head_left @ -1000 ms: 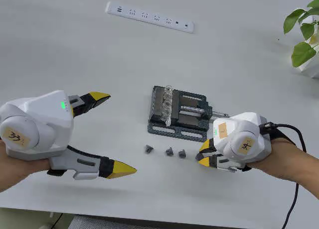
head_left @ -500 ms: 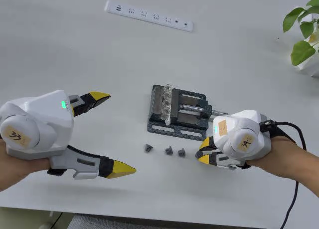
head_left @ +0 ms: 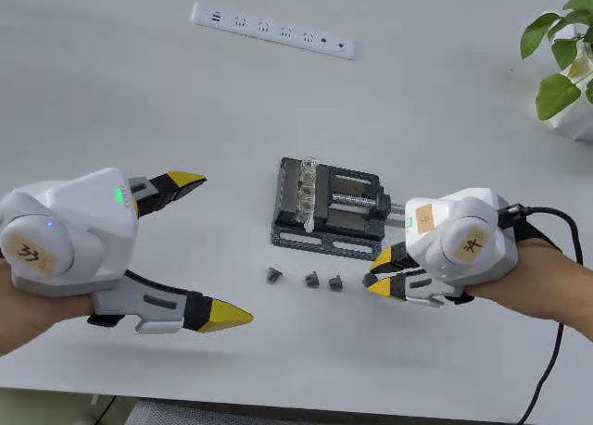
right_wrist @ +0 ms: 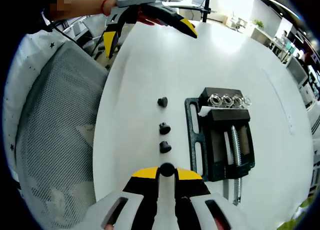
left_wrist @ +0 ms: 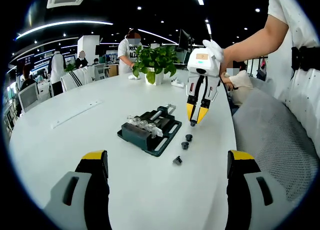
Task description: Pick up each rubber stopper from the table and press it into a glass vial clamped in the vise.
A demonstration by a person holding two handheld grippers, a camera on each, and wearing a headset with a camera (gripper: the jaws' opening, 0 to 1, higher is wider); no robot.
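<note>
Rubber stopper (right_wrist: 166, 169) sits pinched at the very tips of the right tool (head_left: 376, 273), vials (right_wrist: 227, 100) ahead of it; so shallow a grip could let it pop free. Well apart, the left tool (head_left: 222, 247) gapes empty.

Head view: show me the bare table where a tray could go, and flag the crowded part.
Widest bare stretch: between the power strip and the vise. More lies between vise and plant. Crowded: just in front of the vise, where three loose stoppers lie beside the right tool, which grips a fourth stopper. The open left tool spans the left side.
</note>
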